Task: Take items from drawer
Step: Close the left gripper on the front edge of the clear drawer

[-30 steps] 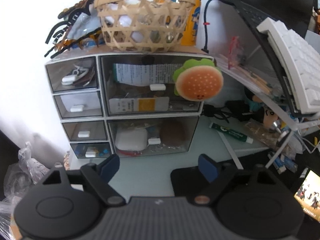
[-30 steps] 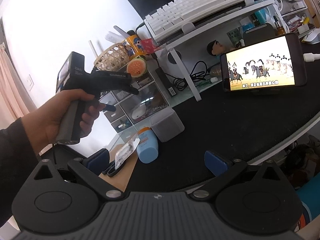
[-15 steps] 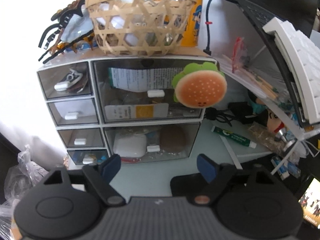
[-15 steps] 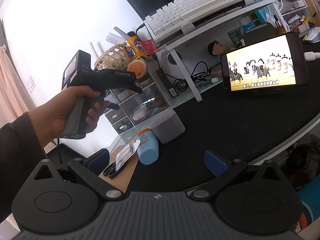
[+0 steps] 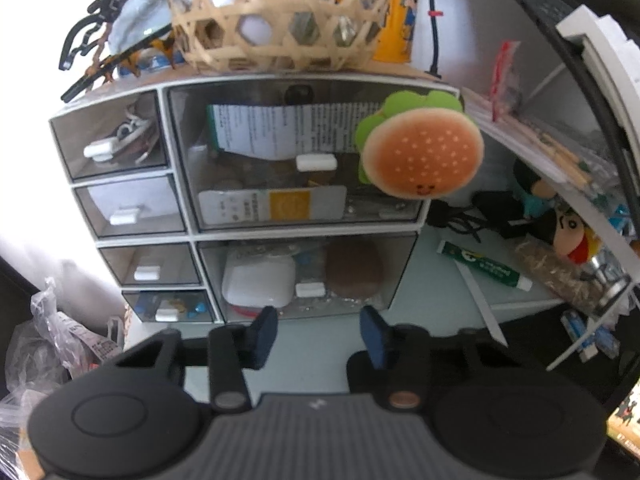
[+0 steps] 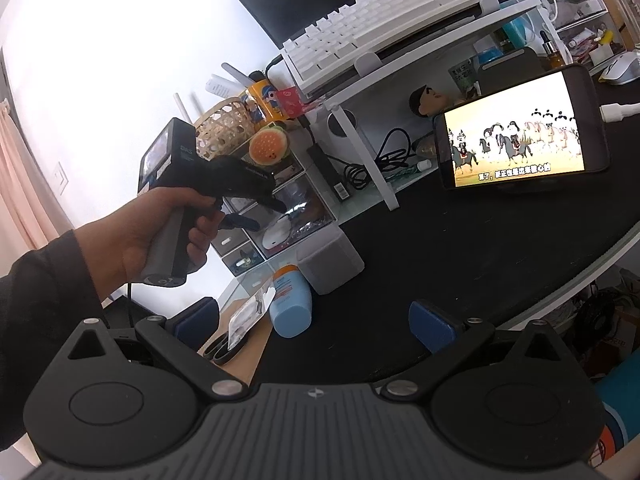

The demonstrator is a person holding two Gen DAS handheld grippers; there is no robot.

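Left claw [image 5: 318, 330] sits low in front of the drawer unit [image 5: 240, 200], lined up on the lower large drawer [image 5: 304, 276]. Its jaws are closing with nothing between the pads yet; the white pull tab [image 5: 309, 290] lies just ahead of the gap. The drawer is fully seated and nothing is out yet.

Through the clear front: a white rounded case [image 5: 258, 280] at left, a brown oval item [image 5: 354, 268] at right, and small bits along the bottom that are too blurred to identify.

Handling, my read:
- The tab is small, hard, smooth plastic. Pinch it square across its width; an off-centre bite probably slips.
- The drawer looks like light acrylic, so it should slide easily. The unit itself may creep forward on the glossy tabletop [image 5: 432, 300], and it carries a woven basket [image 5: 276, 16] on top.
- The white case looks rigid, glossy and light, so grip across the short side. The brown item's stiffness can't be judged.

The burger plush [image 5: 420, 156] hangs over the upper drawer's right corner, clear of the lower pull.

Right claw [image 6: 314, 318] is wide open and empty, held over the tabletop edge well apart from the unit, above a blue bottle [image 6: 291, 304] and scissors [image 6: 224, 346]. The right wrist view shows the person's hand [image 6: 160, 236] holding the left tool at the drawers.
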